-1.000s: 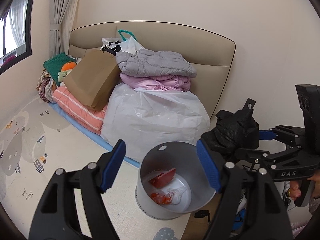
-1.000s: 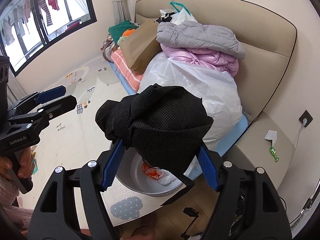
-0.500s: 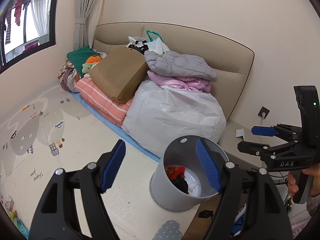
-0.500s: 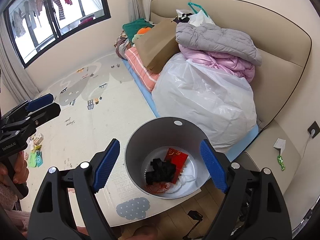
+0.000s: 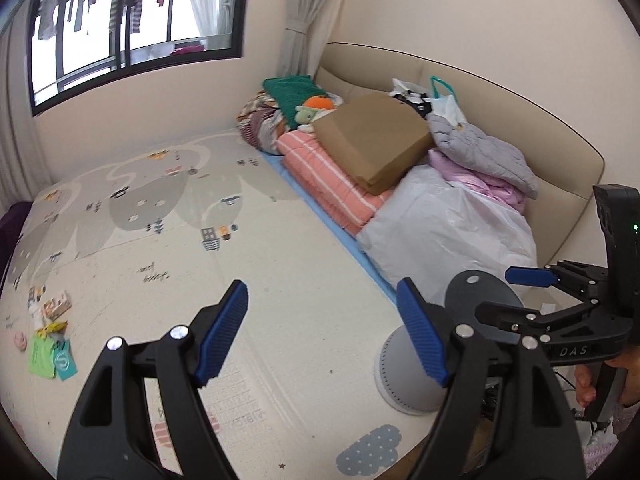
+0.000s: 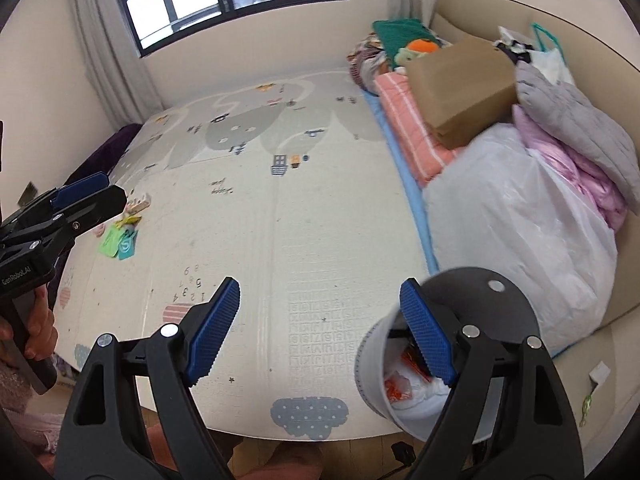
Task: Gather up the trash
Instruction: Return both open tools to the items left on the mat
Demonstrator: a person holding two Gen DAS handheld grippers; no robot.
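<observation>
My left gripper (image 5: 322,292) hangs over the play mat (image 5: 192,236), its jaws opening with nothing between them. My right gripper (image 6: 320,292) is open and empty; its right finger overlaps the rim of the grey bin (image 6: 372,368). The bin (image 5: 404,376) stands at the mat's near right corner with red and white trash (image 6: 400,384) inside. Green wrappers (image 5: 52,356) and small scraps (image 5: 56,308) lie on the mat at the far left. In the right wrist view the green wrappers (image 6: 120,244) sit just below my left gripper (image 6: 114,190).
A big white plastic bag (image 5: 448,232), a brown paper bag (image 5: 372,140), striped bedding (image 5: 328,180) and folded quilts (image 5: 484,152) line the beige headboard on the right. A window (image 5: 132,20) fills the far wall. A hand (image 6: 36,332) grips the left handle.
The black cloth left my right gripper and dropped into the bin. Both grippers then swung left, so the bin slid to the right edge and the littered mat came into view.
</observation>
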